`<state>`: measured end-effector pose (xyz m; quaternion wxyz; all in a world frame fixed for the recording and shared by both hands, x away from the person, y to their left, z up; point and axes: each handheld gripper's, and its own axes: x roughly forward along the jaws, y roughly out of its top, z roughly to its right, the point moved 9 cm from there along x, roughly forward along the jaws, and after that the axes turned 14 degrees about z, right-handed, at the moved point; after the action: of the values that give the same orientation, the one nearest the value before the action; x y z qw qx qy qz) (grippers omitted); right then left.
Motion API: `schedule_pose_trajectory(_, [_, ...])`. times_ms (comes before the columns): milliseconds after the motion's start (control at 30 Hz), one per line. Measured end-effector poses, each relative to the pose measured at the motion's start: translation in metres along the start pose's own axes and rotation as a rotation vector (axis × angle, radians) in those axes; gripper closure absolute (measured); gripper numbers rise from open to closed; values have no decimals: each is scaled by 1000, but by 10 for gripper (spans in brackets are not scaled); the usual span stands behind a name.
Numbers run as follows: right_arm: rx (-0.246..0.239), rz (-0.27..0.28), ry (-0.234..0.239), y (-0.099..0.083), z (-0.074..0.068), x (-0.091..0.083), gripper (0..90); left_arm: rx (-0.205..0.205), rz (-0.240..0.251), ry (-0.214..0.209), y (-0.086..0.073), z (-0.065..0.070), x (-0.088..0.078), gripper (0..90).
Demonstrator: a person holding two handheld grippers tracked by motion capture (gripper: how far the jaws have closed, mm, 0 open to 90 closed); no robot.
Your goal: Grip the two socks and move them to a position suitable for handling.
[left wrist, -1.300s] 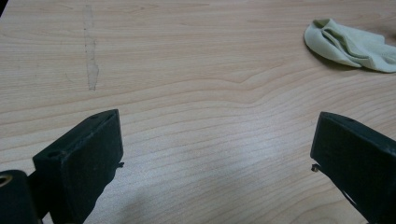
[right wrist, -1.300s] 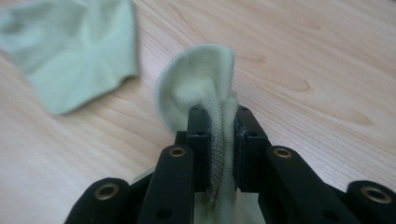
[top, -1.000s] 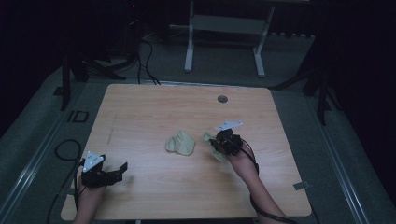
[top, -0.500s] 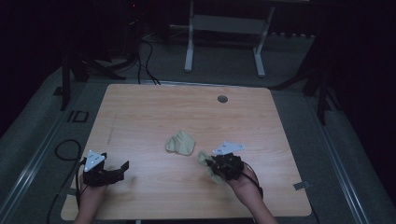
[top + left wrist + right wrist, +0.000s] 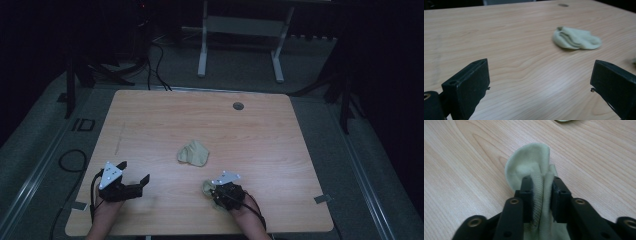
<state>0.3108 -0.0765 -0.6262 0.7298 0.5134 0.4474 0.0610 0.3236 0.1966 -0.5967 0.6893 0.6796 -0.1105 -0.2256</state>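
Fingers (image 5: 531, 195) of the right gripper (image 5: 543, 192) are pressed on the ribbed cuff of a pale green sock (image 5: 530, 167), whose rounded end is laid on the table (image 5: 150, 125) in front of the jaws; these jaws have just been opening slightly, with the cuff between them. In the high view this gripper (image 5: 220, 192) is seen near the table's front edge. The left gripper (image 5: 131, 177) is held with its 2 jaws wide apart and nothing between them. A 2nd sock (image 5: 193, 153), crumpled, is seen near the middle of the table, well apart from both grippers, with only bare wood between. A round grommet (image 5: 238, 106) is set near the far edge. Light wood grain is shown on the tabletop; grey carpet, cables and a white stand (image 5: 240, 30) are seen in the dim room behind.
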Motion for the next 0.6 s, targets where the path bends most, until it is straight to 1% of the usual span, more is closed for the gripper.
schedule_pose_trajectory(67, [-2, 1, 8, 0, -4, 0, 610, 21, -19, -11, -2, 5, 2, 22])
schedule_pose_trajectory(133, [-3, 9, 9, -1, -7, 1, 556, 32, -39, -22, -4, 11, 5, 22])
schedule_pose_trajectory(267, [0, 8, 32, -1, -12, 1, 426, 35, -54, -37, -6, 20, 9, 22])
schedule_pose_trajectory(300, [-1, 5, 39, -2, -14, 2, 401, 41, -59, -38, -7, 22, 10, 22])
schedule_pose_trajectory(333, [-1, 5, 41, -2, -15, 2, 376, 39, -60, -44, -7, 25, 10, 22])
schedule_pose_trajectory(433, [-5, 9, 51, -2, -17, 3, 329, 25, -61, -65, -6, 32, 12, 22])
schedule_pose_trajectory(500, [-4, 4, 63, -2, -19, 4, 287, 4, -53, -84, -5, 37, 13, 23])
schedule_pose_trajectory(533, [-5, 3, 67, -2, -19, 4, 272, -15, -51, -92, -4, 40, 13, 22])
schedule_pose_trajectory(567, [-1, 1, 76, -1, -20, 4, 260, -34, -51, -100, -3, 43, 13, 22])
schedule_pose_trajectory(600, [4, 3, 87, 0, -22, 3, 258, -41, -49, -113, -2, 45, 13, 22])
